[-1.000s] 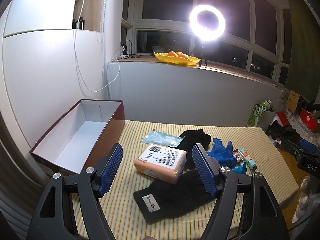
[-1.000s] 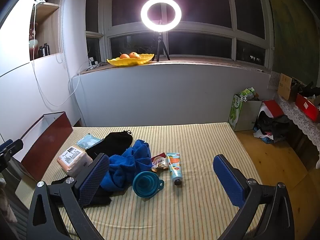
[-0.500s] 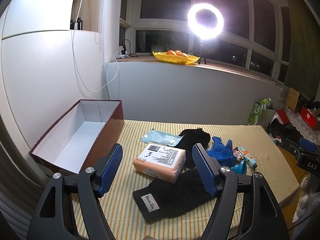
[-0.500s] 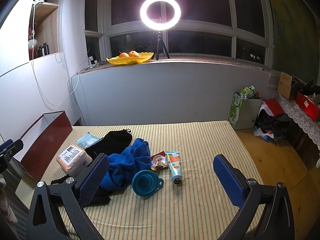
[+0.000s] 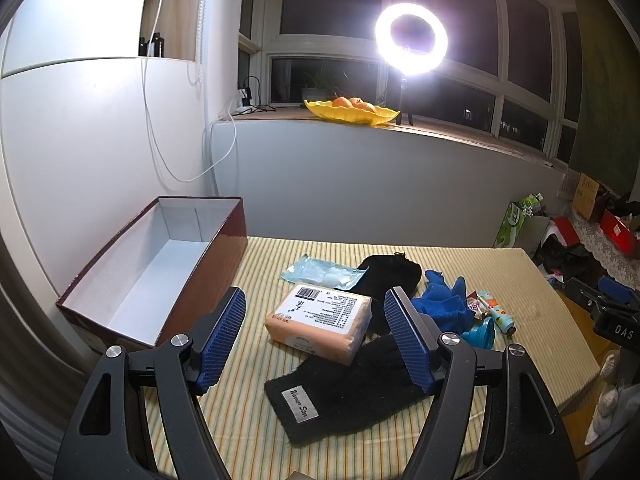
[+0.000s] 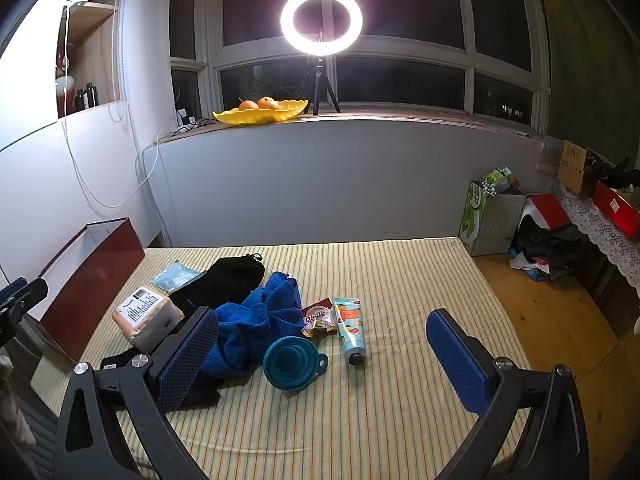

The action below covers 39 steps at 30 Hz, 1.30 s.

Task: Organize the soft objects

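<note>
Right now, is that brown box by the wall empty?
Empty as far as visible: the brown box stands open, showing only bare white floor and walls.

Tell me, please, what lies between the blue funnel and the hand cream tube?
In the right wrist view, a small snack packet lies between the funnel and the tube, toward their far ends; nearer, only striped cloth.

Ahead of me a ring light (image 6: 321, 21) glares on the window sill (image 6: 400, 114) before dark windows (image 6: 400, 0); white walls (image 5: 100, 152), wood floor (image 6: 560, 320) on my right.
</note>
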Motion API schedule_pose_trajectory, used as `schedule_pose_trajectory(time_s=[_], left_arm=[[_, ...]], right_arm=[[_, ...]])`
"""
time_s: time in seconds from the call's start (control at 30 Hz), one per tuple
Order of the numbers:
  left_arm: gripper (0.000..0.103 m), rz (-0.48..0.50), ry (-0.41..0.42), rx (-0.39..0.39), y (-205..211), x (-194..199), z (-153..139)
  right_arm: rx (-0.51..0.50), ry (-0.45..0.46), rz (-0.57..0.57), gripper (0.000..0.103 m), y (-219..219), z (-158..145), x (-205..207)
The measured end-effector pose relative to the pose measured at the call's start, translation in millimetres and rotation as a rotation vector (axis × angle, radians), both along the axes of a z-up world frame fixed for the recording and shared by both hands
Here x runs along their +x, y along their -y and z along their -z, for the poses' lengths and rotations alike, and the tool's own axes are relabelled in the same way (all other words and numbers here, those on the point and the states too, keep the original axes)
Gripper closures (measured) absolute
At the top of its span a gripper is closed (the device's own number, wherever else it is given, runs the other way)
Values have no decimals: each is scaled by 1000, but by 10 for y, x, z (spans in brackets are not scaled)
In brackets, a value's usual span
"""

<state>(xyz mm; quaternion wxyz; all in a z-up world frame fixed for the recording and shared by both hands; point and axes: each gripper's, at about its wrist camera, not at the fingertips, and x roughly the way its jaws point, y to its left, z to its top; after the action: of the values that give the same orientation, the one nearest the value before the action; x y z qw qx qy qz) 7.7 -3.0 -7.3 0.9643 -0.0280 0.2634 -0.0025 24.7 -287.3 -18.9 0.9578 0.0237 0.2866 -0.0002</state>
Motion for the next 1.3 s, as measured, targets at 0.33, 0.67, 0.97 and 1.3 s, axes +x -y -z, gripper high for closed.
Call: schedule_pose_trajectory(time_s=[0.33,0.67,0.97,1.3], left_arm=[[31,2,-4,3,3,16,9],[31,1,-7,4,15,17,20],[31,-6,-14,-2,-9,8,34],[31,-48,-57,-7,-177,-12,143]], right_arm=[[3,-6,-1,0,3,7,1],[10,-13,-1,0,12,16,11],[15,-18,-2,0,24,30,10],[43,-45,-21,0,115,129,45]])
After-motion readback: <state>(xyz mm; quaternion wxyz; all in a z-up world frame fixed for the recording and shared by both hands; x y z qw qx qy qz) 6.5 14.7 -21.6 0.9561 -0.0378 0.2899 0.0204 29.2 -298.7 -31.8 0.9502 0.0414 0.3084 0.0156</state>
